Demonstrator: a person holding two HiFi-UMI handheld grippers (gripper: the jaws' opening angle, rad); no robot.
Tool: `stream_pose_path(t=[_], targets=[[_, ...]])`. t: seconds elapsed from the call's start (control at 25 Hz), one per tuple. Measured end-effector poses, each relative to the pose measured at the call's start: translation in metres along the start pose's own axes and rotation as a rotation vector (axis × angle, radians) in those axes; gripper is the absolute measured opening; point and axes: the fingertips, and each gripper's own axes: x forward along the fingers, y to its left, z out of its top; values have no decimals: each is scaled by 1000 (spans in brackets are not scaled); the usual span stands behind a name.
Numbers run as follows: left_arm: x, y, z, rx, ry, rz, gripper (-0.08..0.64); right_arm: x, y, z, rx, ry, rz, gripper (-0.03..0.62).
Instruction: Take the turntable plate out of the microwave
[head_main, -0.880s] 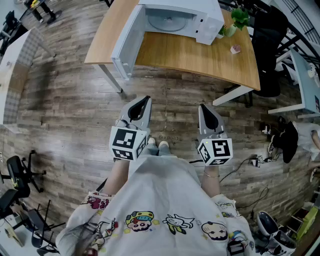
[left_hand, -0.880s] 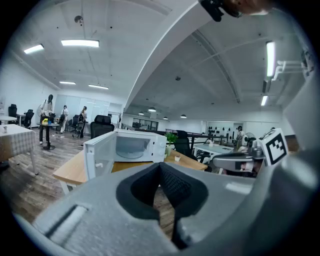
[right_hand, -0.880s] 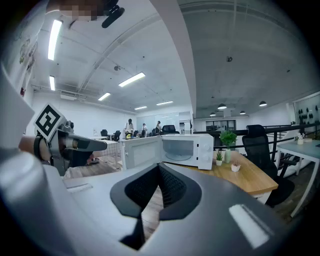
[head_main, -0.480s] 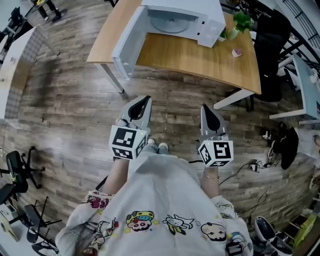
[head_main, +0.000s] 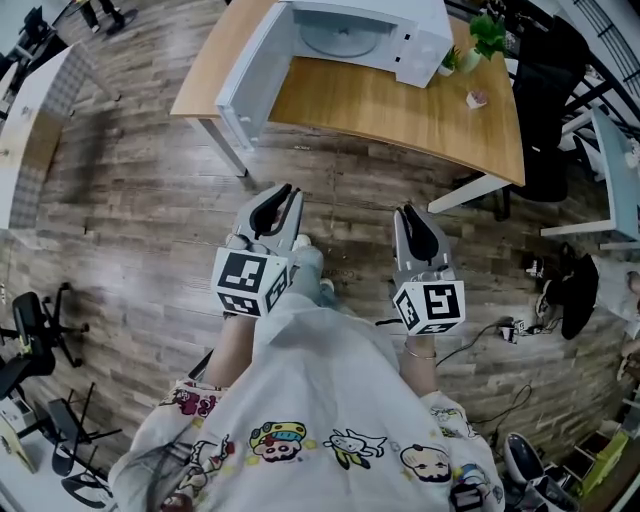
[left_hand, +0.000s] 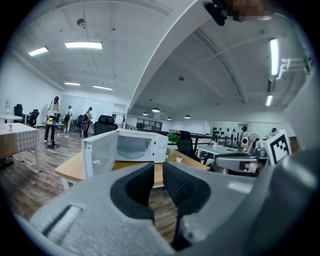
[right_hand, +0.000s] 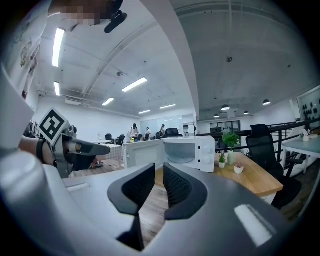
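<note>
likely glass, the turntable plate (head_main: 335, 38) should handle as stiff, smooth and slippery, fairly weighty for its thinness, and breakable if it drops or knocks against the cavity's edge. it lies flat on the floor of the microwave (head_main: 418, 52), which stands at the back of the table (head_main: 400, 110) with its door (head_main: 243, 80) swung wide open on the left. the near rim looks like the place to take it, pinched above and below, best with one claw on each side so it cannot tip or slide from the pads; it probably has to be lifted a little off its hub before it comes forward. the left gripper (head_main: 278, 200) and the right gripper (head_main: 415, 218) are held side by side over the wood floor, well apart from the table, each with its jaws only a narrow slit apart and nothing between them. the open door juts toward the table's front corner and stands nearest the left gripper's way in. a small potted plant (head_main: 480, 35) and a little pot (head_main: 477, 98) sit to the right of the microwave, away from its opening. a black chair (head_main: 545, 90) stands beyond the table's right end, and cables (head_main: 500, 325) trail on the floor to the right, something to step wide of.
</note>
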Motion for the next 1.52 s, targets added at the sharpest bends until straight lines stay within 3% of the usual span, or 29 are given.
stream_pose_path(t=[0.24, 0.6, 1.04, 1.52], targets=[[20, 17, -3, -7, 9, 0, 63, 25, -6, -3, 12, 8, 0, 78], [94, 62, 19, -27, 14, -24, 81, 102, -41, 5, 43, 30, -19, 103], [183, 99, 60, -16, 1, -120, 110, 181, -80, 36, 52, 19, -79, 129], [222, 111, 65, -28, 25, -199, 124, 215, -98, 39, 100, 39, -155, 141]])
